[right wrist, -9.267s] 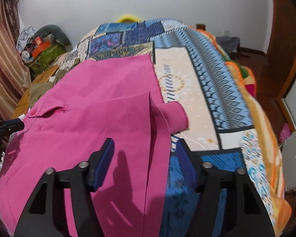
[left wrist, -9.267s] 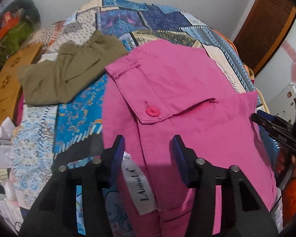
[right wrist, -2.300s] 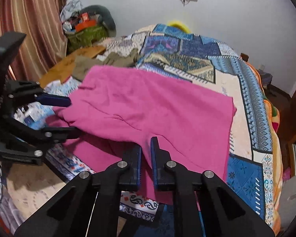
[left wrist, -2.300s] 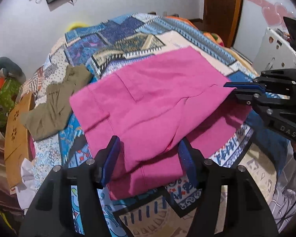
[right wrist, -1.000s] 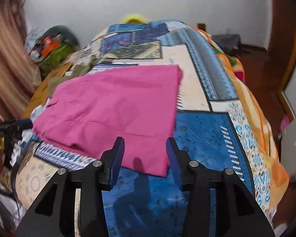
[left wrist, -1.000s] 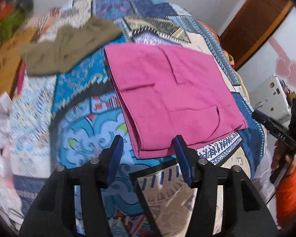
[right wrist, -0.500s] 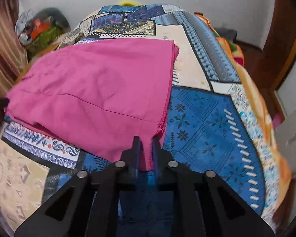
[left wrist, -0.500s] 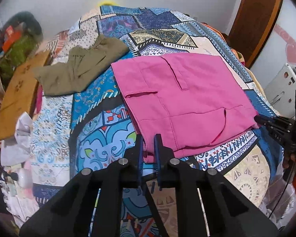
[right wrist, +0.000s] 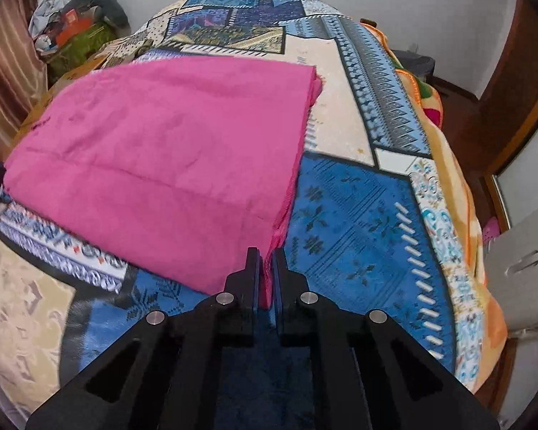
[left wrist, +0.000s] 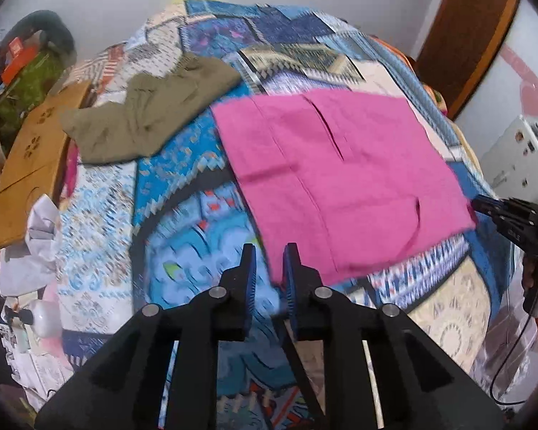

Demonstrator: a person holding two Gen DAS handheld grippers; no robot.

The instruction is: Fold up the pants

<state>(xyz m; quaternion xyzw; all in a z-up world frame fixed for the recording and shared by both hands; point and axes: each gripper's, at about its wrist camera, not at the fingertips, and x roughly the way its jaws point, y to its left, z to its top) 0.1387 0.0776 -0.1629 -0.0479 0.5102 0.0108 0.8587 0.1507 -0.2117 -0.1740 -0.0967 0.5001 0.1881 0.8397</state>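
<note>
The pink pants (left wrist: pixel 340 179) lie folded into a flat rectangle on the patterned bed cover (left wrist: pixel 183 236). They fill the left and middle of the right wrist view (right wrist: pixel 168 150). My left gripper (left wrist: pixel 269 268) is at the pants' near left corner with a narrow gap between its fingers; the pink corner sits at the right fingertip and is not clamped. My right gripper (right wrist: pixel 265 272) is shut on the pants' near right corner. It also shows at the right edge of the left wrist view (left wrist: pixel 484 206), touching the pants' edge.
An olive garment (left wrist: pixel 143 118) lies crumpled at the far left of the bed. A wooden board (left wrist: pixel 32 165) and cluttered bags (left wrist: pixel 21 64) stand left of the bed. A wooden door (left wrist: pixel 466 36) is at the far right. A white chair (right wrist: pixel 520 261) stands right of the bed.
My left gripper's fingers have parted slightly at the pants' near left corner and the gripper has drawn back a little. My right gripper stays shut on the near right corner.
</note>
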